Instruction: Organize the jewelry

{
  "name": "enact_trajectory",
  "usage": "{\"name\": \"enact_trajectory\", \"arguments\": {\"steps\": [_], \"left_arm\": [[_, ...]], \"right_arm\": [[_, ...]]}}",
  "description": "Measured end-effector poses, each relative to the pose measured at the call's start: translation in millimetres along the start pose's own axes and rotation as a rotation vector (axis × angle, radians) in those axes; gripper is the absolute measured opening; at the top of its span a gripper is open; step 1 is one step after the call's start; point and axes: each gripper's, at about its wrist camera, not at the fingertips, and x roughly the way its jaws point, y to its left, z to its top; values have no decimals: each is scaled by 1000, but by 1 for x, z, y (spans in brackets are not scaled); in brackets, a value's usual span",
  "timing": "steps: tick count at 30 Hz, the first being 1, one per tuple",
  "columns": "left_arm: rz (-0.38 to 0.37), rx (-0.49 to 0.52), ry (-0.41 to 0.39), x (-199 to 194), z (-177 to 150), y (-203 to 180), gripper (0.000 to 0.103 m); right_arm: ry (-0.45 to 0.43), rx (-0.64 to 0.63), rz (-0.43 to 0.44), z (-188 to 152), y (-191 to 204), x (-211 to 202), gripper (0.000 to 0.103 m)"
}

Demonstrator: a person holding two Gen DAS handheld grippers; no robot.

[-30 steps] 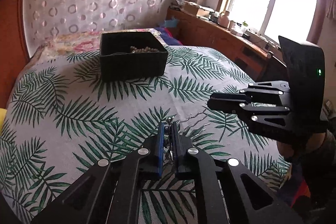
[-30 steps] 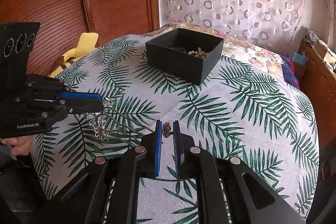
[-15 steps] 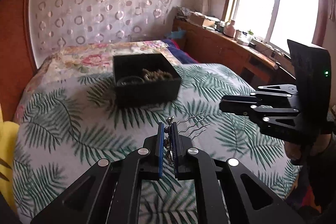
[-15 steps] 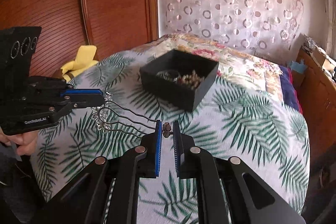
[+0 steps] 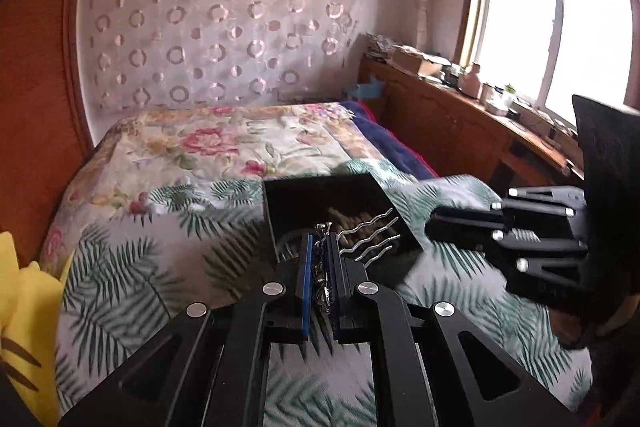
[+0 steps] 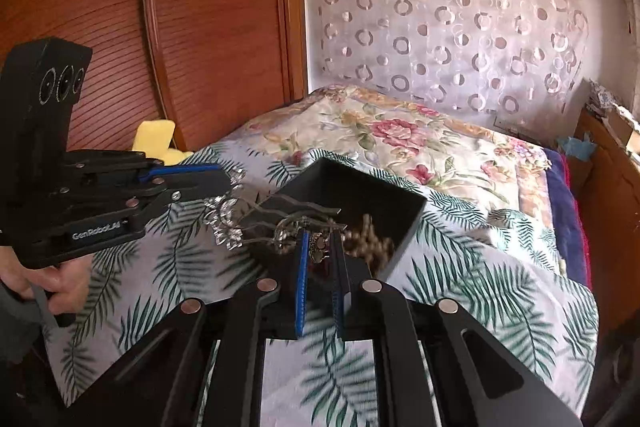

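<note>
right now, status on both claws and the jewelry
Left claw shut on hair comb, prongs over the box. Right claw shut on earring, at the box edge. Beads already inside. Nothing in the way.

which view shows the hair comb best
The right wrist view: the hair comb shows side-on, its jeweled head clamped in the left gripper and its wavy prongs reaching over the black box. The left wrist view shows only the prongs; the head is mostly hidden between the fingers.
</note>
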Motion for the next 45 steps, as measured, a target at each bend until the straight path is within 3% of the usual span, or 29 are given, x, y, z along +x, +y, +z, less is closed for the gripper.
{"name": "enact_trajectory", "arguments": {"steps": [7,9,11,12,13,16,19,23,27,29,35,45], "left_arm": [[12,-13,23,35,16,12,6],[15,-13,35,39,16,11,7],[44,0,25,39,16,10,8],[49,2,22,37,15,10,18],[47,-3,18,34,15,10,33],[69,-4,-1,22,12,10,48],[98,0,-18,7,7,6,76],[136,14,-46,-19,-4,-2,93],[168,20,-46,-44,-21,-12,95],[172,5,-41,-54,-30,-14,95],[193,-40,-52,-82,-51,-19,95],[212,-35,-57,-99,-63,-19,95]], "right_arm": [[42,9,-10,5,-9,40,13],[50,23,-14,4,-11,45,28],[51,36,-18,2,-13,46,31],[50,38,-20,1,-14,45,34],[43,41,-25,0,-14,41,36],[22,63,-45,-5,-15,26,38],[-28,91,-74,-14,-11,-1,55],[-80,119,-126,-30,-3,-37,70],[-133,154,-181,-45,10,-70,95],[-166,177,-206,-55,17,-87,101],[-191,217,-254,-73,29,-112,101],[-211,237,-322,-82,37,-119,101]]}}
